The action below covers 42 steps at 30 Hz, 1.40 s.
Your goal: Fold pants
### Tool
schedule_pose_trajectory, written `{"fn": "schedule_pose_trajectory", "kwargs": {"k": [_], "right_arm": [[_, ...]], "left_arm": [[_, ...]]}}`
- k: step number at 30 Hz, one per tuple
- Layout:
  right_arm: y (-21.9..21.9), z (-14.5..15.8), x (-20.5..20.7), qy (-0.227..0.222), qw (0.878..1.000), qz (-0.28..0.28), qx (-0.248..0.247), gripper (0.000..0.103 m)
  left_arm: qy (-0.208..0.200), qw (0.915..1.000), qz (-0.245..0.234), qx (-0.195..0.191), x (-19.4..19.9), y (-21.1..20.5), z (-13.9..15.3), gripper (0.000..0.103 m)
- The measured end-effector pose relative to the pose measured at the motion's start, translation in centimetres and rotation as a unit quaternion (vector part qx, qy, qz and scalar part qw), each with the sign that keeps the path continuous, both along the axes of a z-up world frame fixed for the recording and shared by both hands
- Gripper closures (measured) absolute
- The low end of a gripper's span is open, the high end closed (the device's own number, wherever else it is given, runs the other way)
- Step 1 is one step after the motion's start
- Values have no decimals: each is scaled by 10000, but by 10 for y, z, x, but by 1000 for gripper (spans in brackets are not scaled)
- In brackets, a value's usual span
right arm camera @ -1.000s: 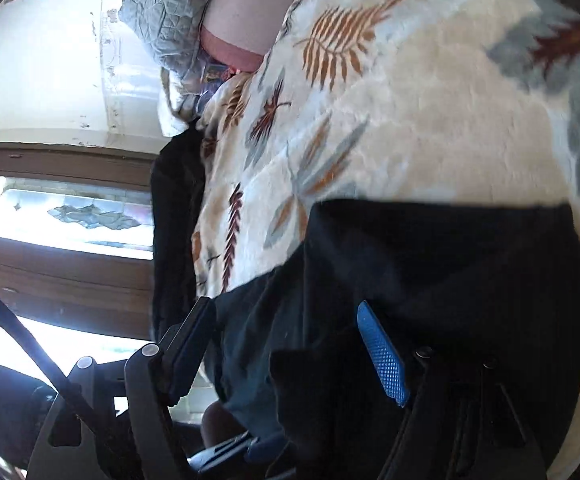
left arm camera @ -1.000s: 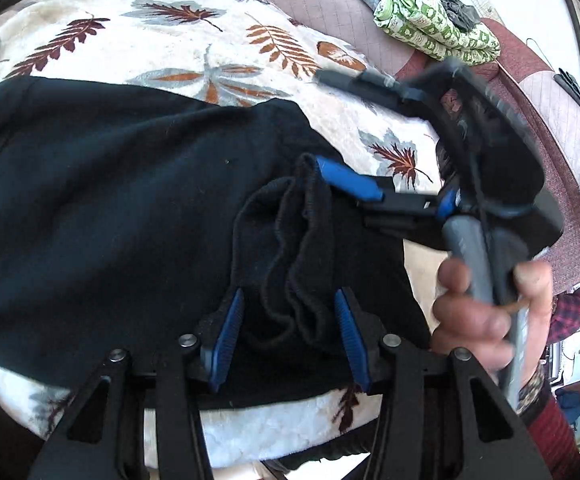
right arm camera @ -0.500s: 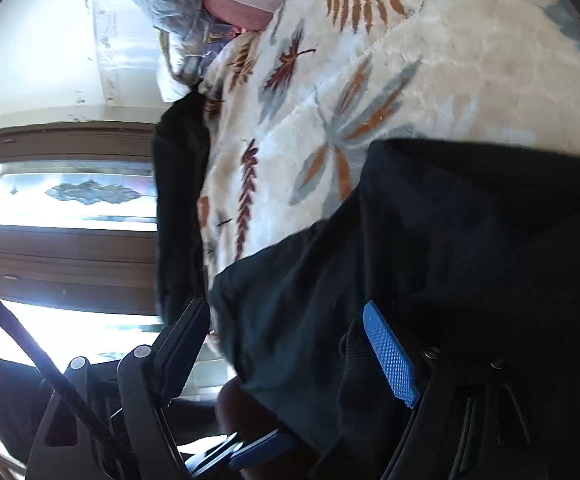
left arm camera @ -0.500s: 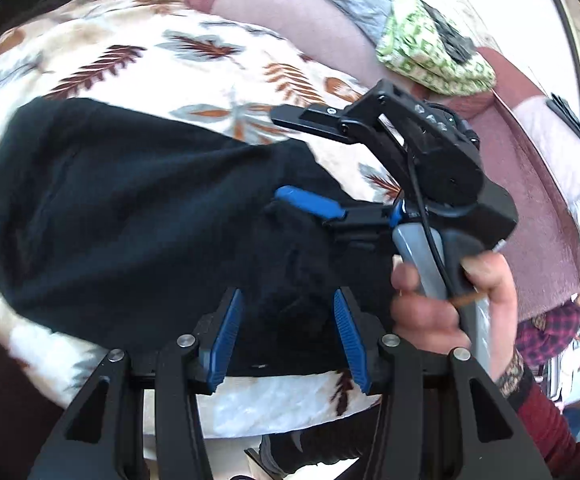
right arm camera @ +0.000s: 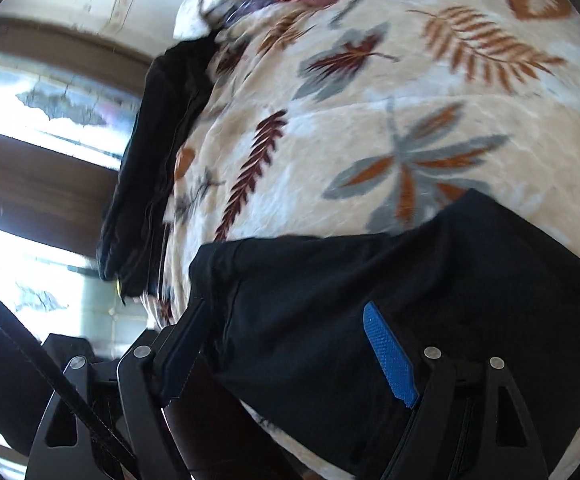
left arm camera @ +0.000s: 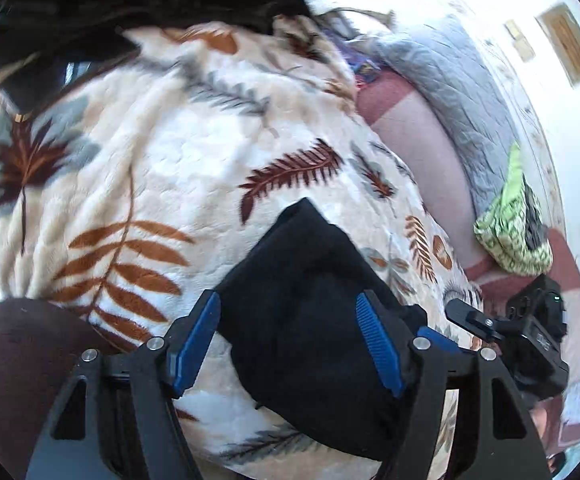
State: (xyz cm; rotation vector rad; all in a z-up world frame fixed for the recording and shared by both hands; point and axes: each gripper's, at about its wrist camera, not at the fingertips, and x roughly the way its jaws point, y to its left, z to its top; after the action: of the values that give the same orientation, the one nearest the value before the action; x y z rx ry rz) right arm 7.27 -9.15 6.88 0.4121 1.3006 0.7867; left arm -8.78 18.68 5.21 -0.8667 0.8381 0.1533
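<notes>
Both spread tools (left arm camera: 288,344) (right arm camera: 286,356) low over black pants (left arm camera: 310,320) on leaf-print blanket (left arm camera: 150,184).

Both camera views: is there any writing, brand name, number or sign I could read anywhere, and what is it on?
No readable text in either view.
Black device at the right of the left wrist view: small pale marks, too small and blurred to read.
Framed pieces on the wall: too blurred to read.
Black pants and leaf-print blanket: no label or lettering visible.

surface: leaf-print blanket (left arm camera: 162,184) | on it: black pants (left arm camera: 306,304); dark clothes pile (right arm camera: 158,152)
</notes>
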Motion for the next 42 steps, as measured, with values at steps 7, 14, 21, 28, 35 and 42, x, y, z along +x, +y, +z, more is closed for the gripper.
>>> {"fn": "schedule_pose_trajectory", "kwargs": {"k": [7,14,21,28,35,42], "right_arm": [[101,9,-6,24,9907,1105,-791,19],[212,-13,6,66,9526,1754,-2485,18],[266,-56,-11,-144,8863,2232,-4055,10],[227,-33,-16,-386,9055,2181,-3619,55],[155,8,-27,-593,9493,1653,-2607,70],[75,54,-25,-688,9788,848,-1732,73]], "left_arm": [[-87,9995,94,-274,-5,6,-28,20],[-338,9988,76,-342,-13,3,-42,18],[-308,9987,-398,-52,-3,-5,-40,73],[-564,9969,-551,-40,-12,-17,-17,83],[-974,9897,-1042,96,-16,-48,27,84],[-1148,9724,-1992,406,0,-119,64,84]]}}
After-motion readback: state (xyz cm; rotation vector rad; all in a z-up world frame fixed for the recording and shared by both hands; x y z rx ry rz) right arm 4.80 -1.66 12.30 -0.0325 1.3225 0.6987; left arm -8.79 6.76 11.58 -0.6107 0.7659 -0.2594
